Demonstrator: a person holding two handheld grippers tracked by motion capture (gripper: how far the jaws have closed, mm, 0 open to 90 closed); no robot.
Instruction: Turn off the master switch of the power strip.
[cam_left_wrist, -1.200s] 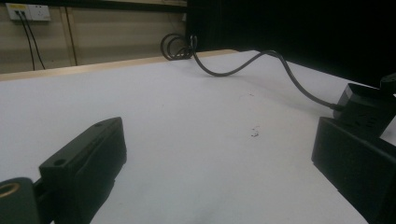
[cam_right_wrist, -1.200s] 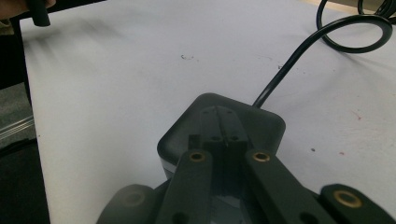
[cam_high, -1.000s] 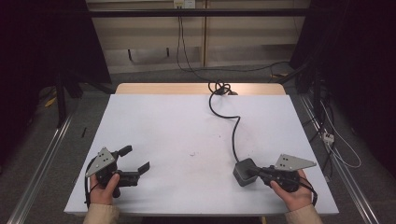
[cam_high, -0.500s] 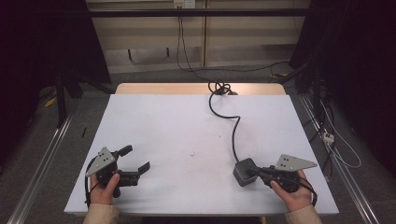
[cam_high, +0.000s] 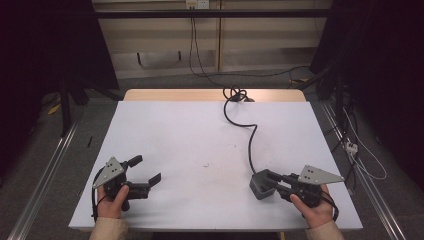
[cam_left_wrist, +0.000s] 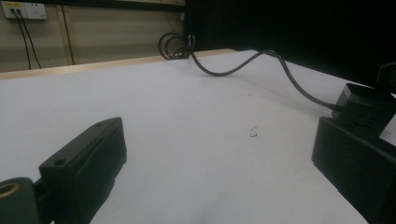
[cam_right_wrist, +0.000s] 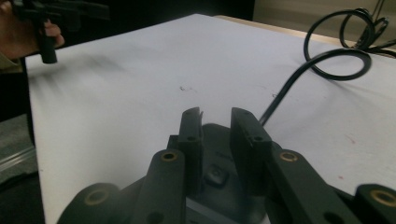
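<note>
Left gripper (cam_high: 145, 175) sits at the near-left of the white worktop (cam_high: 200, 135), jaws wide, nothing between them. Small dark speck (cam_high: 205, 164) mid-worktop. Right gripper (cam_high: 272, 181) near-right, jaws narrow, over the dark grey power adapter (cam_high: 260, 182); can't tell if they're pinching it. Adapter's black cable (cam_high: 250, 137) snakes to the far edge.
</note>
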